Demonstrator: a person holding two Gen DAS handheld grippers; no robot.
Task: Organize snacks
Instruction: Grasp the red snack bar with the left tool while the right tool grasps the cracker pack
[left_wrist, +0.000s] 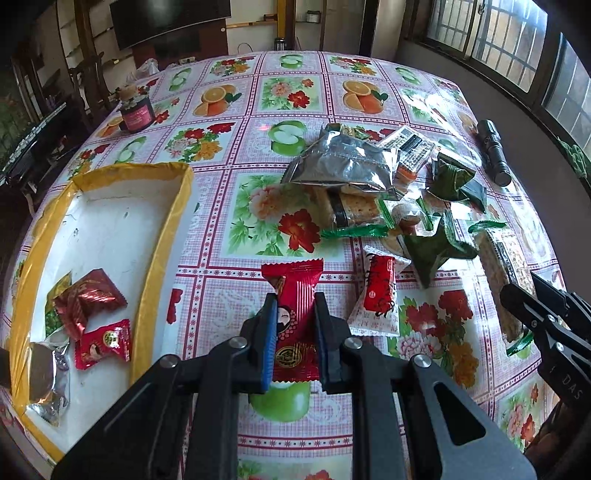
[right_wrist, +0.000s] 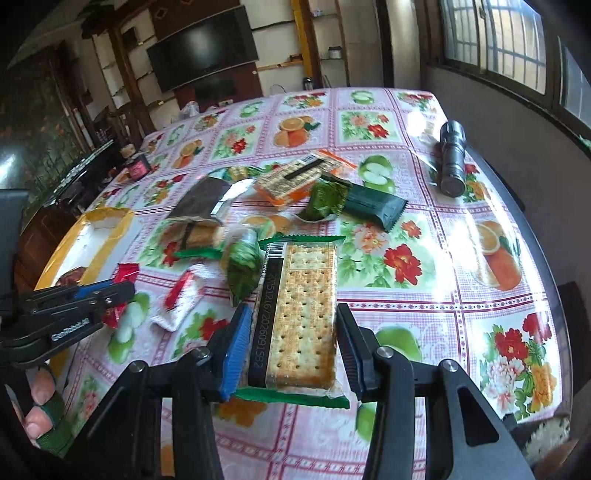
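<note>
Two claws each grip a snack above a desk with a fruit-and-flower cloth.

The left claw (left_wrist: 294, 332) is clamped on a red candy packet (left_wrist: 295, 321); the right claw (right_wrist: 291, 350) pinches a cracker pack (right_wrist: 301, 317). More snacks (left_wrist: 354, 177) lie piled farther away, and a yellow-rimmed tray (left_wrist: 162, 236) at the left holds several.

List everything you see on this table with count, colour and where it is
tray: one, white with yellow rim, table's left, several wrapped snacks inside
red candy packet: one, clamped in left tongs
cracker pack: one, clear with green ends, clamped in right tongs
snack pile: silver, green, orange and white-red packets, table centre
flashlight: one, black, far right
jar: one, dark with pink label, far left
tablecloth: one, fruit and flower print
fingers: lower left of right view, green strap
</note>
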